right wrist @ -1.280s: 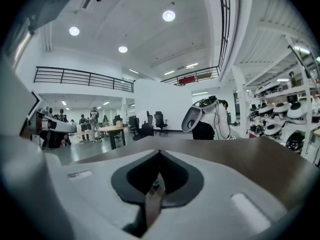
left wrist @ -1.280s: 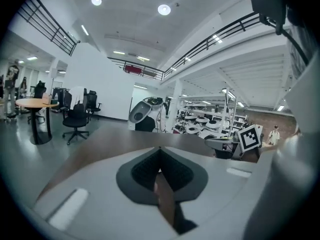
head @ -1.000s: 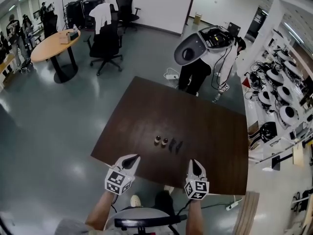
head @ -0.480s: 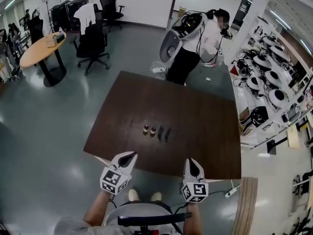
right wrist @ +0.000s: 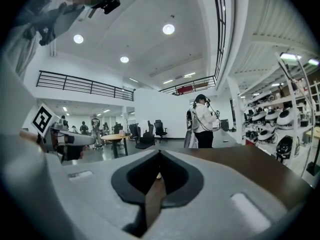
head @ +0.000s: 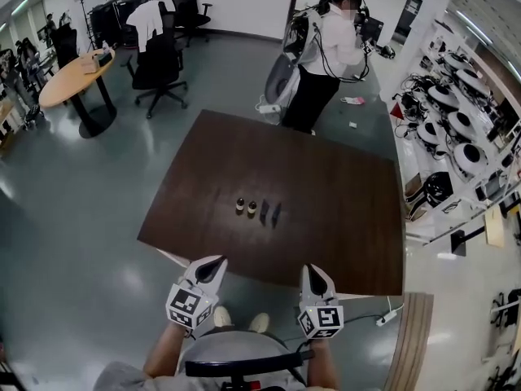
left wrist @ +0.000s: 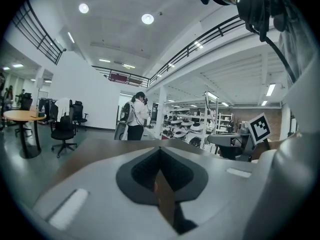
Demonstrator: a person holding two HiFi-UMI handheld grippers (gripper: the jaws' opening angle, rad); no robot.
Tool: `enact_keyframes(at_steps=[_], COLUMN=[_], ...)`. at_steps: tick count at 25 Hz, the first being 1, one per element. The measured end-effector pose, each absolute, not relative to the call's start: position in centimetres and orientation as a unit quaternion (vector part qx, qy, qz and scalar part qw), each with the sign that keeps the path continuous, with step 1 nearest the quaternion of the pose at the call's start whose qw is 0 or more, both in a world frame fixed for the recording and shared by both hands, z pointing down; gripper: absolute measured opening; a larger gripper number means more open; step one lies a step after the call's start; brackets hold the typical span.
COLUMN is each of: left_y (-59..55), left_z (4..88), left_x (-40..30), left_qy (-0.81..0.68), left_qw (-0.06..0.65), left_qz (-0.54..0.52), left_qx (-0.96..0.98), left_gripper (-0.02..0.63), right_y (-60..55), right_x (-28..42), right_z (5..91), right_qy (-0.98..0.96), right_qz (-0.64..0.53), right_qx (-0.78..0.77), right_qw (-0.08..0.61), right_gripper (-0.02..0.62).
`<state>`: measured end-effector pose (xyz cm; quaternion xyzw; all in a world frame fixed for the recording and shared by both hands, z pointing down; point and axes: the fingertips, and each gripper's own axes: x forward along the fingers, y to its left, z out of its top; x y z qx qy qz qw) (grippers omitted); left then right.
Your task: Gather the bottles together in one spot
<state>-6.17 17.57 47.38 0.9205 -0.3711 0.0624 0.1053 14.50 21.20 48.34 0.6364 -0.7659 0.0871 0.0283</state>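
Note:
Several small bottles stand in a tight row on the dark brown table [head: 342, 218], left of its middle. Two have pale tops [head: 240, 205] [head: 252, 208], and two darker ones [head: 264, 212] [head: 277, 215] sit just to their right. My left gripper [head: 217, 262] and right gripper [head: 310, 270] hang side by side off the table's near edge, well short of the bottles. Both are shut with nothing in them. In the left gripper view [left wrist: 160, 151] and the right gripper view [right wrist: 160, 155] the jaws meet at the tips, and the bottles are hidden behind them.
A person [head: 326, 47] in white with cables stands at the table's far edge beside a grey chair-like shell [head: 277, 84]. A round wooden table [head: 69, 76] and black office chairs [head: 159, 63] stand far left. Shelves of white equipment [head: 460, 129] line the right.
Both grippers have drawn back from over the table's near edge to just off it. The bottles have kept their row. The person at the far side has straightened up and shifted.

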Motion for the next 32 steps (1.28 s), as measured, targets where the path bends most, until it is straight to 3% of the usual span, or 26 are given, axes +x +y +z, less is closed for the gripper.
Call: enact_keyframes(at_steps=[32], left_y=[17.2], left_z=[46.5], left_x=[-6.0], left_qy=[-0.398], left_qw=[0.099], left_qz=[0.063], left_qx=[0.91], left_gripper=[0.002], right_y=[20.3], right_x=[14.4], right_z=[48.5], right_qy=[-0.782], right_qz=[0.095], right_qx=[0.616], right_qw=[0.019], right_gripper=[0.001])
